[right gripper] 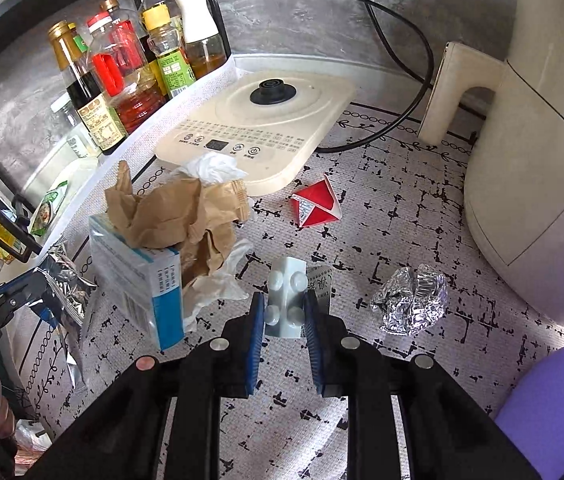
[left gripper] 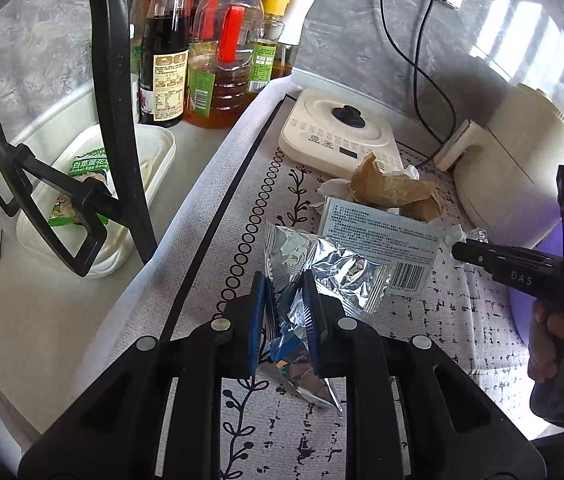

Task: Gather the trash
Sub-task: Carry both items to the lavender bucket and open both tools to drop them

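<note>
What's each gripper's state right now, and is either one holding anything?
Left gripper: closed on the silver foil wrapper.
Right gripper: jaws against the pale studded plastic block; looks gripped.

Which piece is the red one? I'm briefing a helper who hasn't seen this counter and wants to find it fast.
Start at the cream appliance base with the black knob, lying on the patterned mat. Just off its near right corner, on the mat, lies the red folded carton. It is the only red, pyramid-shaped scrap; its neighbours are brown paper and crumpled foil.
</note>
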`<move>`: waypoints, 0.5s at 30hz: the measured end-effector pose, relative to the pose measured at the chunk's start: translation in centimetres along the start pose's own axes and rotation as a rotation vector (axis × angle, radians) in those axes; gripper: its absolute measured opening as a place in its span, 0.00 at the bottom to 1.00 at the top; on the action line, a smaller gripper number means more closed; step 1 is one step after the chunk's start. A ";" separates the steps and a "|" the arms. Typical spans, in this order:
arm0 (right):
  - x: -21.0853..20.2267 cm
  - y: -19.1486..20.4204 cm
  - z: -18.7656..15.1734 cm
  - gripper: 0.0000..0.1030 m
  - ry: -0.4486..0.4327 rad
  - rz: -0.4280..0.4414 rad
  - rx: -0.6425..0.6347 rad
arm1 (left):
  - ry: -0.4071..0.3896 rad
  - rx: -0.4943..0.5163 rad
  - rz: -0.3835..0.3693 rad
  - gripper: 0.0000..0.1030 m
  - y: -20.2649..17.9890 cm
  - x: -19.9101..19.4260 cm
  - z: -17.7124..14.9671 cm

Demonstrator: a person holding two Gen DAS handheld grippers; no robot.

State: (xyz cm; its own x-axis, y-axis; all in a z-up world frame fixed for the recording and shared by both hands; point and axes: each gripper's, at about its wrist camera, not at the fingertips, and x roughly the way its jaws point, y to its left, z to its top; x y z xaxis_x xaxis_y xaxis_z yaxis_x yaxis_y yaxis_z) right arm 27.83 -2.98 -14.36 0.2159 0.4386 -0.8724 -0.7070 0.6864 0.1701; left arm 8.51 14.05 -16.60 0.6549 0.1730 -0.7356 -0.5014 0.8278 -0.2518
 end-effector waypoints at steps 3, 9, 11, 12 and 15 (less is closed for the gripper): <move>-2.0 0.8 -0.2 0.20 -0.042 0.017 0.001 | -0.002 0.007 -0.014 0.18 -0.1 -0.6 -0.2; -6.7 2.3 -0.4 0.20 -0.141 0.067 -0.004 | -0.031 0.060 -0.026 0.18 -1.1 -2.9 0.6; -8.3 2.7 -0.5 0.20 -0.178 0.079 -0.019 | -0.050 0.067 -0.031 0.18 -1.6 -3.8 1.1; -9.2 2.8 -0.5 0.20 -0.196 0.081 -0.023 | -0.061 0.072 -0.034 0.18 -1.9 -4.3 1.4; -12.0 2.6 -0.4 0.20 -0.257 0.080 -0.025 | -0.094 0.087 -0.046 0.18 -3.2 -5.6 2.4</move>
State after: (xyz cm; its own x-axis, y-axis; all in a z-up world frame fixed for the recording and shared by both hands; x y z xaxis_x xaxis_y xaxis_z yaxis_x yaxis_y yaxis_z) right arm 23.10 -6.70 -3.60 0.3207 0.6257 -0.7111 -0.7442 0.6309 0.2195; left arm 7.80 11.74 -10.10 0.7280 0.1797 -0.6616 -0.4213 0.8786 -0.2249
